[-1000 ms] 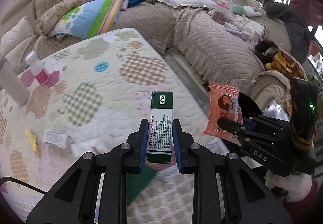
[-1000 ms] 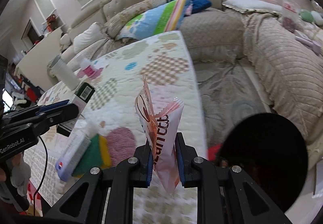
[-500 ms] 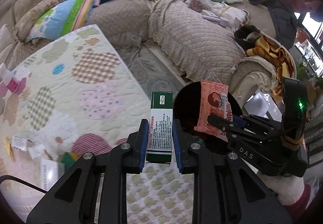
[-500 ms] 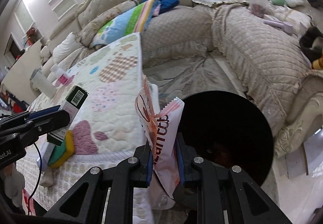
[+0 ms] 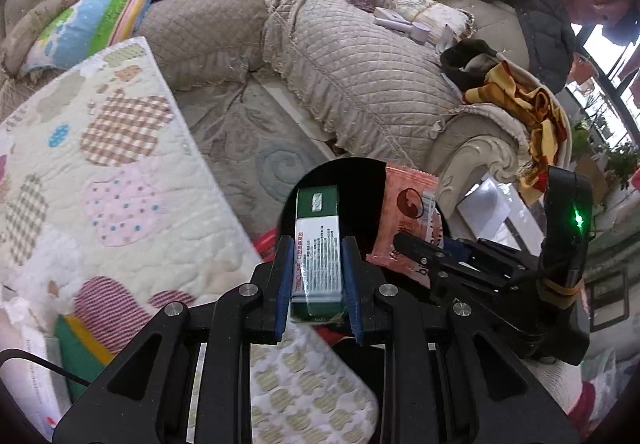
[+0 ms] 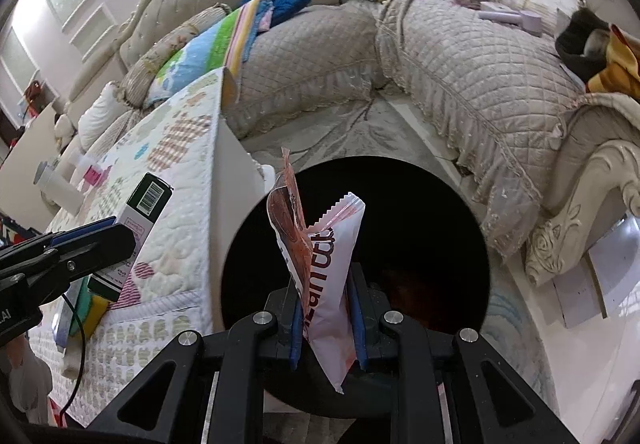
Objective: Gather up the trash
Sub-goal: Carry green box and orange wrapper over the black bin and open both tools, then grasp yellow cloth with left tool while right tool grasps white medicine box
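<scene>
Over the dark bin (image 6: 420, 212), my left gripper (image 5: 318, 284) clamps a green box (image 5: 318, 240), my right gripper (image 6: 326, 320) an orange wrapper (image 6: 320, 244); quilted table (image 6: 176, 172) beside.

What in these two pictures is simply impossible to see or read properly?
- Inside of the black bin: right wrist view, all dark, so its contents are unclear.
- Lower end of the green and white box: left wrist view, hidden between the left gripper fingers.
- Fine print on the box: too small to read.
- Wording on the orange packet: folded, partly covered by the right gripper.
</scene>
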A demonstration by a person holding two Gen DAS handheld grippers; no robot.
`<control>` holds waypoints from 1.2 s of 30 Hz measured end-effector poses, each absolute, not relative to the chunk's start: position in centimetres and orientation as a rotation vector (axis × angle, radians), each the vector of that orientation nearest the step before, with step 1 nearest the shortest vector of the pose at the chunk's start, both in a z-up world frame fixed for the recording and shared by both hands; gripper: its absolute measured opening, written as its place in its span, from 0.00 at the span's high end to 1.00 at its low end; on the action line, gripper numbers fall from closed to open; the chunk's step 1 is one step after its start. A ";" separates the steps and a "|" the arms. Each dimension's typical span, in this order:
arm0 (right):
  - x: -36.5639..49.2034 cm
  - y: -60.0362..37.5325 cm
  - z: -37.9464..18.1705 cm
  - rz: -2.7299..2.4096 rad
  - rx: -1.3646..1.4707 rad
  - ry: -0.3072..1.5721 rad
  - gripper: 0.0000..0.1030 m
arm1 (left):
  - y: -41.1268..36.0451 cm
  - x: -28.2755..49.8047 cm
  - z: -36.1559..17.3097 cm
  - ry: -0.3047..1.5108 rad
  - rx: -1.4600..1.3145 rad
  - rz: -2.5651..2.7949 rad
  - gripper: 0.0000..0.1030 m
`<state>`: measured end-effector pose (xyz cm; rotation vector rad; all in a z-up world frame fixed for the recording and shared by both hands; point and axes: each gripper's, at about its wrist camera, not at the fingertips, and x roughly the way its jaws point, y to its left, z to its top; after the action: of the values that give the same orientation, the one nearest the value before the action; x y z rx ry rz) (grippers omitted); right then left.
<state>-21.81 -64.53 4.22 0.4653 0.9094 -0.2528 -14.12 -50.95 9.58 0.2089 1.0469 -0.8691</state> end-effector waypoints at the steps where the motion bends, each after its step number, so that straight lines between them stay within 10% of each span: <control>1: -21.8 -64.7 4.2 -0.259 0.472 0.911 0.82 | -51.2 -14.2 9.5 1.052 0.204 -0.876 0.78; 4: -22.1 -65.6 3.9 -0.278 0.496 0.909 0.80 | -51.6 -14.1 9.4 1.065 0.183 -0.909 0.70; 7: -22.5 -66.2 3.8 -0.294 0.518 0.901 0.56 | -51.4 -13.9 9.5 1.067 0.171 -0.907 0.62; 36: -15.2 -53.2 6.2 -0.015 0.366 0.942 0.56 | -33.2 -9.7 12.5 0.981 0.141 -0.537 0.62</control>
<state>-15.19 -53.21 6.22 0.3661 0.9424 -0.0154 -9.68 -33.19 12.47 0.1411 0.9806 -0.5373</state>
